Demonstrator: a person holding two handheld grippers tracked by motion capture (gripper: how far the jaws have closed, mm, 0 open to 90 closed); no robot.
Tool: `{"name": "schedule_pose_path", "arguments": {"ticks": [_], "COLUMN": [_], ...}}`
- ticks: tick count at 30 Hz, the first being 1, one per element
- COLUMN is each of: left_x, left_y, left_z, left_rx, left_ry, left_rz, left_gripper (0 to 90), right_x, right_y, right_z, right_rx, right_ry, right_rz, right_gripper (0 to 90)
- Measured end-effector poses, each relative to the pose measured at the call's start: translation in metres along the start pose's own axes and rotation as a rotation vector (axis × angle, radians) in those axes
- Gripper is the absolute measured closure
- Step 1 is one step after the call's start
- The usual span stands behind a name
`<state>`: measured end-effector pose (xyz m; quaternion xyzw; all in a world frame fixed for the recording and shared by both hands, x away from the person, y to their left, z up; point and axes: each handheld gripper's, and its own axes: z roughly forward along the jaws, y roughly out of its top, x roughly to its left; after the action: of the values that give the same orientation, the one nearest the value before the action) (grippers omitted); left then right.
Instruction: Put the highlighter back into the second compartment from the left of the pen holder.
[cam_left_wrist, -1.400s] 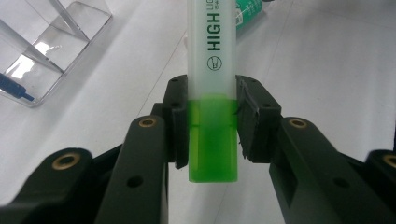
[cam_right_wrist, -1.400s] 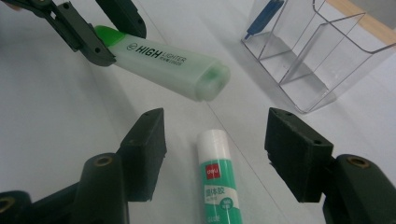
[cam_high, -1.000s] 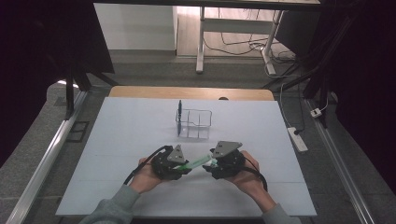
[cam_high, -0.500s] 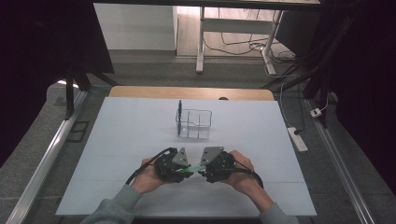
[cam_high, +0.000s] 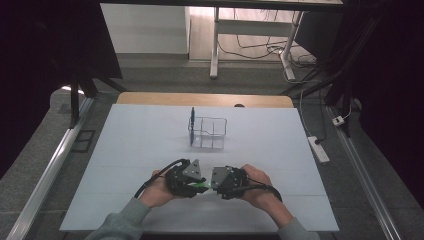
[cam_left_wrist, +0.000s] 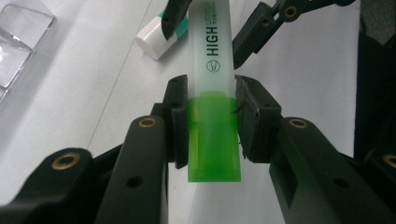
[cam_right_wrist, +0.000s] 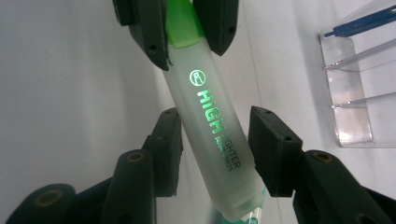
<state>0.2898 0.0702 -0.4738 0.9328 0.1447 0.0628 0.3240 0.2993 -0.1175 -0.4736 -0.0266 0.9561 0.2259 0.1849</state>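
Green-capped translucent highlighter barrel (cam_left_wrist: 212, 51): one
Loose white cylindrical plastic piece (cam_left_wrist: 154, 41): one
Clear plastic box-shaped pen holder (cam_high: 210, 132): one
Dark blue pen (cam_high: 192, 120) standing in holder: one
Black two-jaw grippers: two, left (cam_high: 199, 186), right (cam_high: 209, 187)
White table (cam_high: 135, 145): one

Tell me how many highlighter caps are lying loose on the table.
1: a white cap with a green end lies on the table beside the highlighter held in the left gripper. Others may be hidden behind the grippers.
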Motion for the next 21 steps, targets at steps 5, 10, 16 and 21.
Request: {"name": "schedule_pose_path", "arguments": {"ticks": [5, 10, 16, 21], "left_x": [0.002, 0.005, 0.008, 0.010], "left_y": [-0.002, -0.003, -0.005, -0.007], "left_z": [-0.004, -0.008, -0.010, -0.012], "left_rx": [-0.017, -0.051, -0.070, -0.108], "left_ry": [-0.023, -0.039, -0.028, 0.016], "left_rz": [-0.003, -0.029, -0.067, -0.113], "left_gripper": [66.5, 65.3, 63.3, 56.2], "right_x": [0.001, 0.004, 0.004, 0.000], "right_y": [-0.002, -0.001, -0.001, -0.004], "right_z": [0.001, 0.001, -0.001, -0.005], "right_rx": [-0.017, -0.032, -0.048, -0.071], "right_ry": [0.024, 0.041, 0.042, 0.036], "right_rz": [-0.017, -0.035, -0.037, 0.001], "right_gripper": [60.0, 64.4, 66.7, 67.5]}}
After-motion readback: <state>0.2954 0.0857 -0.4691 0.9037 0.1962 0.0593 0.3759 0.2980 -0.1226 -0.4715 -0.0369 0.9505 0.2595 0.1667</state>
